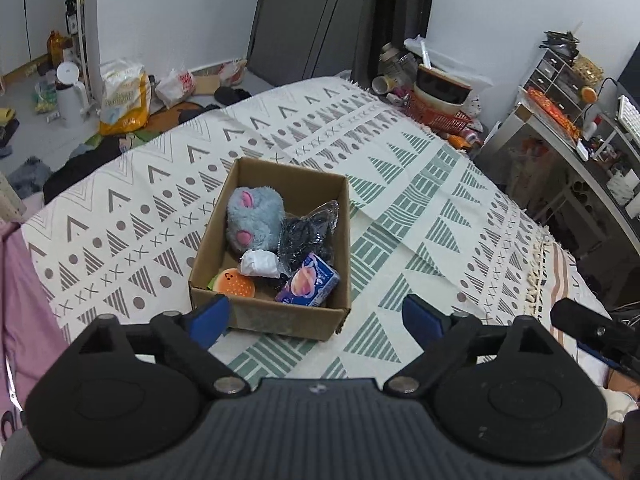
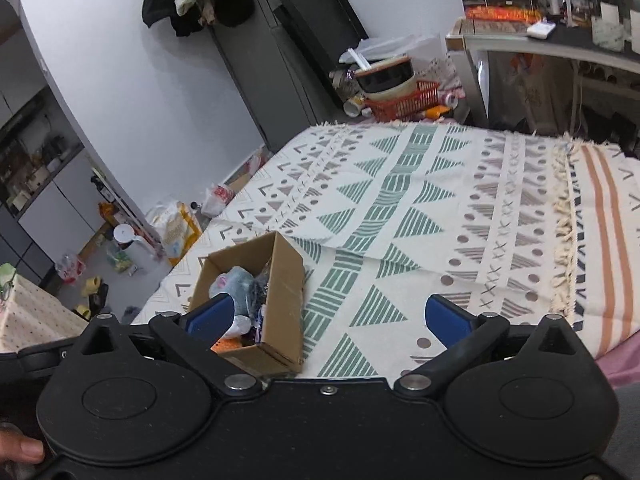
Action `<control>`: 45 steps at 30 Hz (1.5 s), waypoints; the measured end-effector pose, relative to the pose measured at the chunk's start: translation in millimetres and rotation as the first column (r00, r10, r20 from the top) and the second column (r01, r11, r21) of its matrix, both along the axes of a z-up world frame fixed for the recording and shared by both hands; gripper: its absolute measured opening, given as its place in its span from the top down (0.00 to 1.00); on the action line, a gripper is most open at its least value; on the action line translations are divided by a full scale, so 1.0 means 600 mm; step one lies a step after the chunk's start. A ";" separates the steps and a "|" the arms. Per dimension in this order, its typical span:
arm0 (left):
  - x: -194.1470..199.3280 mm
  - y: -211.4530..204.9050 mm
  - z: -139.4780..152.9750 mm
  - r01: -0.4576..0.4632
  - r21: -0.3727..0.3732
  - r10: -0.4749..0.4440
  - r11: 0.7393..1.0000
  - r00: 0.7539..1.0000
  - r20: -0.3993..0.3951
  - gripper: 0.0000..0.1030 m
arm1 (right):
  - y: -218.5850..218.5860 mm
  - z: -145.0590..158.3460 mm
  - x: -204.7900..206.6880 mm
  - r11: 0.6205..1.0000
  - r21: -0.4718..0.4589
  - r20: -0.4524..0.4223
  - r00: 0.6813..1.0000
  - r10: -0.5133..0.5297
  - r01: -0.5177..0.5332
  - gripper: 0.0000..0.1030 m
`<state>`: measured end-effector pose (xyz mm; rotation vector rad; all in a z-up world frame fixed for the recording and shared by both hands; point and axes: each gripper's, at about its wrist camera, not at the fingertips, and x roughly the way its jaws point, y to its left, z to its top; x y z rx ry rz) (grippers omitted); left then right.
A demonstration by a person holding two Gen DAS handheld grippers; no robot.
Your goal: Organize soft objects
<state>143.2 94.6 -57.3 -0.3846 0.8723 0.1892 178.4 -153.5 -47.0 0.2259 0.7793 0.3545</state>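
Both claws — the left gripper (image 1: 316,316) and the right gripper (image 2: 327,318) — were spread wide and held nothing. Just beyond the left one stood the open brown cardboard box (image 1: 280,322) on the patterned cloth (image 1: 400,208); inside it lay an orange burger-shaped toy (image 1: 234,285), a purple tissue pack (image 1: 308,286) and, farthest, a grey plush toy (image 1: 253,218).

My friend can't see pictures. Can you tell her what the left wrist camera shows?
A cardboard box sits on a patterned blanket, holding a fluffy grey plush toy, a burger-shaped toy, a purple packet, a white bundle and a dark plastic-wrapped item. The open, empty left gripper hovers in front.
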 end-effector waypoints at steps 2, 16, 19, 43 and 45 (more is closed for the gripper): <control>-0.007 -0.007 0.010 -0.003 0.010 0.003 1.000 1.000 -0.001 0.09 | -0.008 0.010 -0.006 1.000 0.016 -0.001 1.000 0.009 -0.009 0.00; -0.085 -0.038 0.092 0.008 0.070 -0.011 0.998 0.999 0.044 0.08 | -0.036 0.063 -0.064 0.998 0.017 0.027 0.998 0.064 -0.065 0.00; -0.101 -0.047 0.108 0.012 0.093 -0.016 0.996 0.999 0.045 0.08 | -0.046 0.074 -0.077 0.997 0.029 0.039 0.997 0.071 -0.072 0.00; -0.207 -0.109 0.163 0.044 0.219 -0.070 0.975 0.991 0.113 0.01 | -0.075 0.117 -0.161 0.993 -0.032 0.121 0.986 0.115 -0.112 0.00; -0.214 -0.111 0.164 0.042 0.224 -0.070 0.974 0.990 0.119 0.01 | -0.075 0.119 -0.165 0.993 -0.040 0.124 0.986 0.116 -0.112 0.00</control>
